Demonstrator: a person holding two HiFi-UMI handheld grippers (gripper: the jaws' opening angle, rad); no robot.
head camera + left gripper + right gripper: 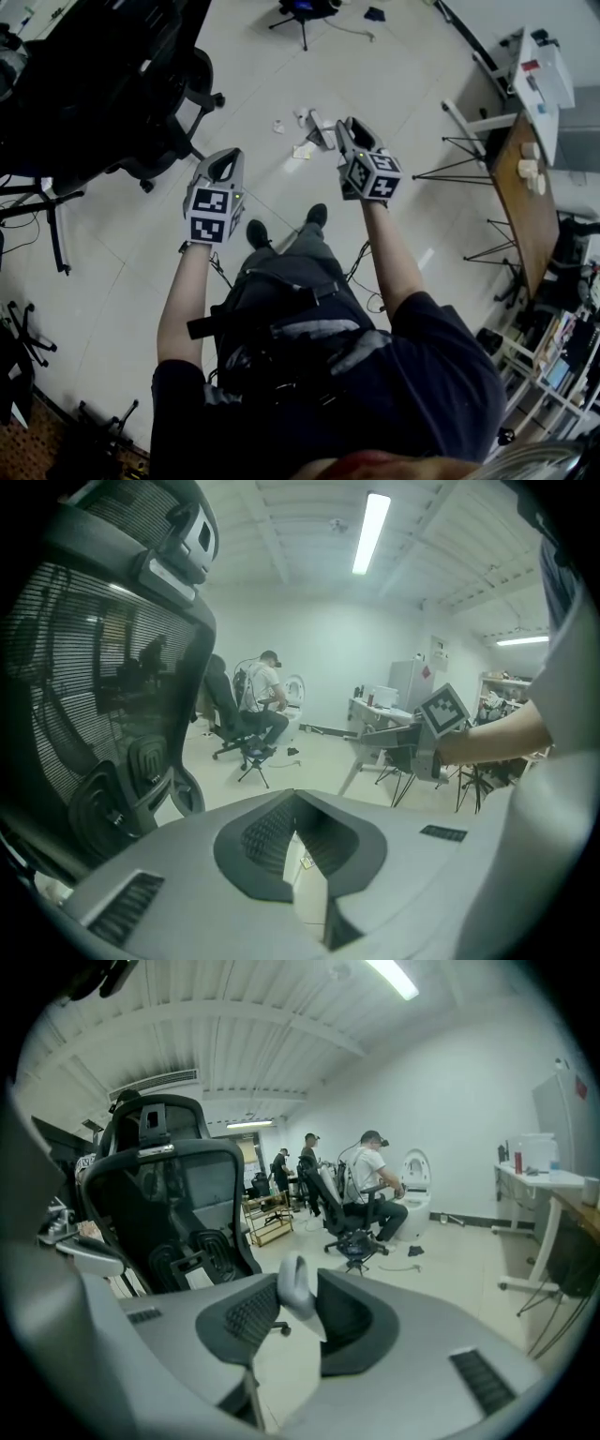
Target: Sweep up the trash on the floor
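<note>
I'm watching from the head camera, looking steeply down over both arms onto the floor [122, 272]. The cameras riding the left gripper [225, 157] and right gripper [344, 127] are looking slightly downward across the room, hugging the black office chair [112, 84], both sharing the seated person [262, 700] beyond.

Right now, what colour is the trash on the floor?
White: the crumpled scraps, clearest in head view.

Pale floor [122, 281], black office chair [112, 84] (mesh-backed), wooden table [520, 206], strip light [372, 532]
</note>
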